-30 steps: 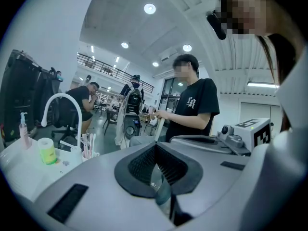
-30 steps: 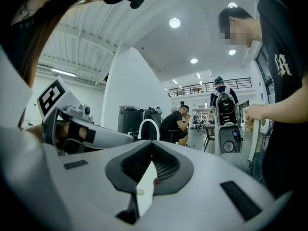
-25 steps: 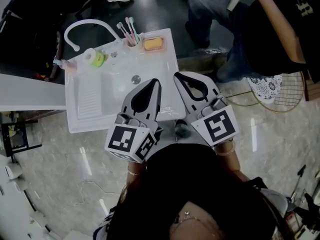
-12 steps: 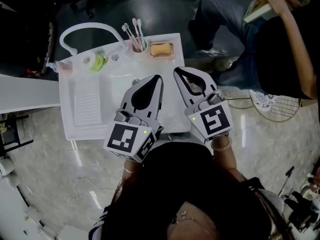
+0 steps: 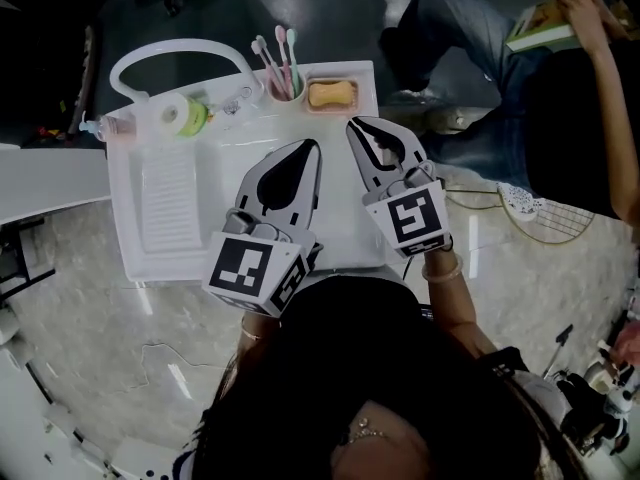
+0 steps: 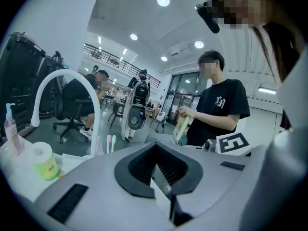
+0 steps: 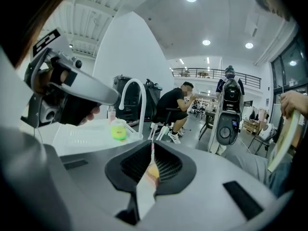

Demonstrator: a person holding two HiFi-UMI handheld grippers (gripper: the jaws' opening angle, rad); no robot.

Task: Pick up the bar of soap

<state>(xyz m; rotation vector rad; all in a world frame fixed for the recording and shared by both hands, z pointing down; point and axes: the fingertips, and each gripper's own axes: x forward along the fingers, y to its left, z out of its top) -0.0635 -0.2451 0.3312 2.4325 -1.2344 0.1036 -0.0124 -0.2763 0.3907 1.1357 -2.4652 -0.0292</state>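
The orange bar of soap [image 5: 332, 94] lies in a pink dish at the back right corner of the white sink unit [image 5: 130, 238]. My right gripper [image 5: 352, 123] is shut and empty, its tips a short way in front of the dish and apart from it. In the right gripper view the soap [image 7: 151, 170] shows as an orange patch through the slit behind the closed tips of the right gripper [image 7: 152, 143]. My left gripper [image 5: 312, 145] hovers over the basin, shut and holding nothing; its tips meet in the left gripper view too [image 6: 155, 145].
A cup of toothbrushes [image 5: 283, 66] stands just left of the soap dish. A white arched faucet [image 5: 180, 50], a green-and-white roll [image 5: 185, 116] and a pump bottle [image 5: 110, 128] line the back left. A seated person with a book [image 5: 545, 23] is to the right.
Both grippers have moved forward over the sink toward its back edge. The right gripper's tips are now closer to the soap dish. Both stayed shut.
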